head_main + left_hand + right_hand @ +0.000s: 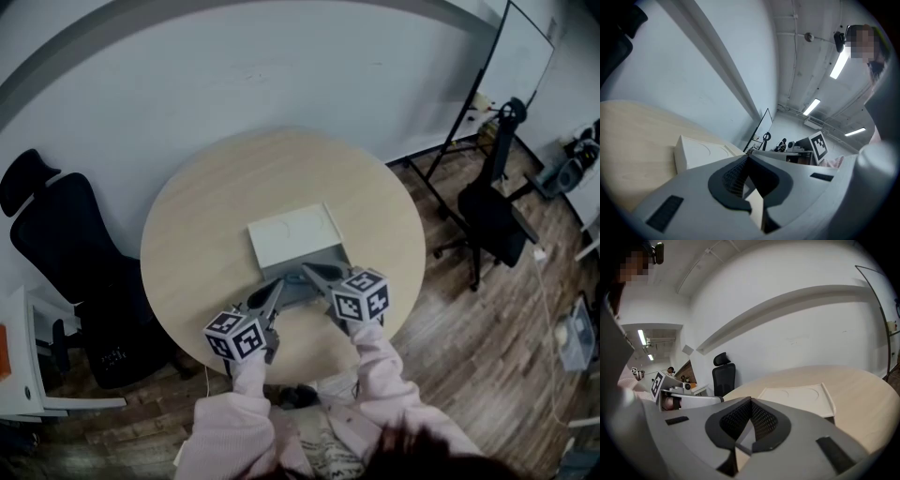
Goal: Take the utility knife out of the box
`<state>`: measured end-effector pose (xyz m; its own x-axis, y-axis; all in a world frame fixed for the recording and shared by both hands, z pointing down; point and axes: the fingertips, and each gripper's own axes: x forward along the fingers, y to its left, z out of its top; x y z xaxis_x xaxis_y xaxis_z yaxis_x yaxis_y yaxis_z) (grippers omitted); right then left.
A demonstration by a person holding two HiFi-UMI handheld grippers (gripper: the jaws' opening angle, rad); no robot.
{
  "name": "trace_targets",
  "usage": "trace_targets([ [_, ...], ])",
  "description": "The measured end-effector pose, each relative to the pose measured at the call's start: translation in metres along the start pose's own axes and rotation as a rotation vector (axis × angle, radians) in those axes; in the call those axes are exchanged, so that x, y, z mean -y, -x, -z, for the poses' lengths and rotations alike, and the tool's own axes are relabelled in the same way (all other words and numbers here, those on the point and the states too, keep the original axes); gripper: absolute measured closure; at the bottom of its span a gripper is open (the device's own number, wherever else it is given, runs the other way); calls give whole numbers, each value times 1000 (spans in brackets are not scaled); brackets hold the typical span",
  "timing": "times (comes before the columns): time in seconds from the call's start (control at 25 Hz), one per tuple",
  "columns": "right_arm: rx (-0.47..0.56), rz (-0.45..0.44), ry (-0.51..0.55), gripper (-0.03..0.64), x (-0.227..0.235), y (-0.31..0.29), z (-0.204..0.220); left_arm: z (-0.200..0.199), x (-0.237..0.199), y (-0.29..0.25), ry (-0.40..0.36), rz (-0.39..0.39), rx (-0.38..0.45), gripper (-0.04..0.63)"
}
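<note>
Right gripper (751, 400): jaws pressed together, tips meeting, nothing between the pads. Left gripper (747, 157): jaws likewise closed tip to tip, nothing pinched.

Both pointed at the box (291, 234) from the person's side. In the head view the two tips lay close together against the box's grey near wall, the left toward its near-left corner and the right toward its near-right. Could not tell whether either tip touched the wall.

The box stood about mid-table. It had a white top with a raised rim, and two faint circles were pressed into that top, seen in the right gripper view. The utility knife was not visible in any view, since the top covered whatever lay inside.

The round table (202, 211) had a pale wood surface. Pink sleeves (378, 361) ran back from the grippers.

Beyond the table, a black office chair (66, 234) stood at the left against the white wall. A second dark chair (492, 211) and a whiteboard on a stand (514, 61) stood at the right. The floor (487, 337) was wood plank.
</note>
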<state>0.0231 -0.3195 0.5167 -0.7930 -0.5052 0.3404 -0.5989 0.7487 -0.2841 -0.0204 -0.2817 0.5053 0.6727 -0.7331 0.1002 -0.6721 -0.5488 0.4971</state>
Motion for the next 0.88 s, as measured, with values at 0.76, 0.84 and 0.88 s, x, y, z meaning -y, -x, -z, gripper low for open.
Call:
trace_targets([
  [0.76,-347,-91,178,623,19,-35,41,32,-23,-17,109,17,-68,595],
  [0.84,-369,-104,183,623,18,-39,44,32,-26,-16,114,15,-71,595],
  [0.88,-380,-112,184,623,17,-41,45,32,-28,-16,118,15,-72,595],
])
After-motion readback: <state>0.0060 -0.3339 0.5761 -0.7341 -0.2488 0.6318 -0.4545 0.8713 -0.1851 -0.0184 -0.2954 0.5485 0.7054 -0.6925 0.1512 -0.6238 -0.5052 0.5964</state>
